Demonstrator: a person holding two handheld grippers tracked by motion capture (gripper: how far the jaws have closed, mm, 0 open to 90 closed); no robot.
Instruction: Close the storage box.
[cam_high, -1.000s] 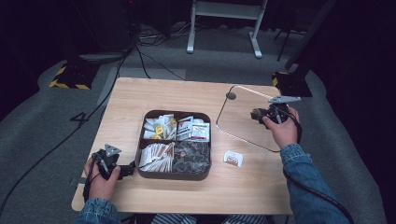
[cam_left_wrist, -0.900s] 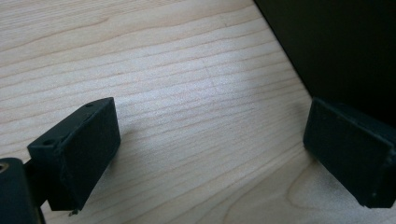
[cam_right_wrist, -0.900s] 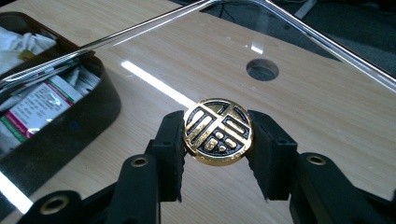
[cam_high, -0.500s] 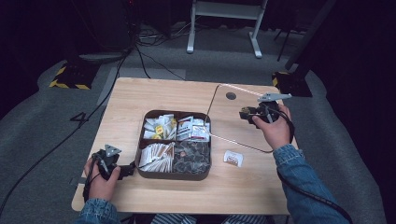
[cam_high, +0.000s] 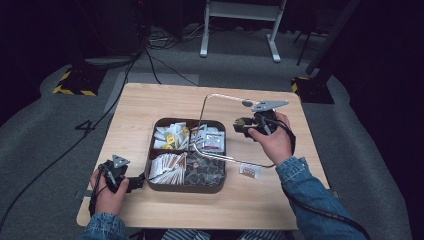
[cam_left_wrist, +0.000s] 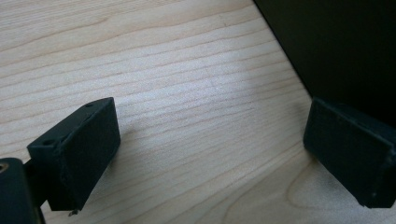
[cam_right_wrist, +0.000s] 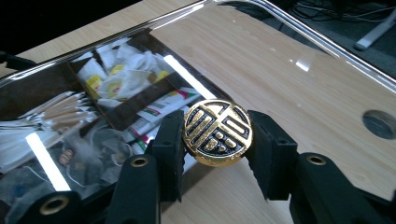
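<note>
Wooden tabletop (cam_high: 150, 100) carries the compartmented tray (cam_high: 187, 187), above which the right gripper (cam_right_wrist: 217, 140) pinches a stiff, likely fragile, slippery clear lid (cam_high: 220, 105) by its gold knob (cam_right_wrist: 217, 132), the best hold, while the left gripper (cam_left_wrist: 210, 154) jaws stand spread.

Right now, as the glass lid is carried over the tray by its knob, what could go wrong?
1. The right gripper clamps only the round gold knob of the glass lid; the lid hangs tilted and could slip or swing.
2. Its lower edge is close over the compartment tray and might scrape the sachets.
3. The left gripper stands open on the table beside the tray, not holding it, so a bump could shift the tray.
</note>
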